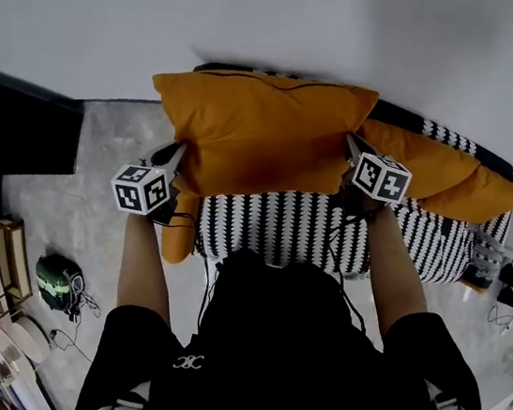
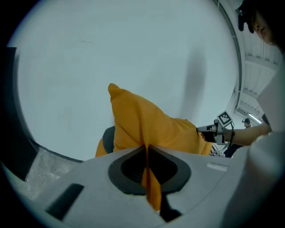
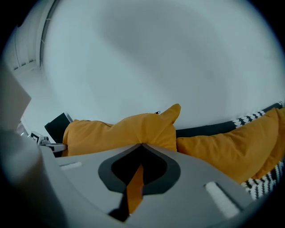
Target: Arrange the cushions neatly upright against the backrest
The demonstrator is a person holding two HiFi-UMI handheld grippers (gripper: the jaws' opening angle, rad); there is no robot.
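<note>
My left gripper (image 1: 176, 152) clamps the orange cushion (image 1: 264, 122) at its nine o'clock edge, my right gripper (image 1: 352, 141) pinches it at three, above the striped sofa (image 1: 279, 229).

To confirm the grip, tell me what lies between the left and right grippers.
In the head view, an orange cushion spans the stretch; the left gripper and right gripper each pinch its fabric.
</note>
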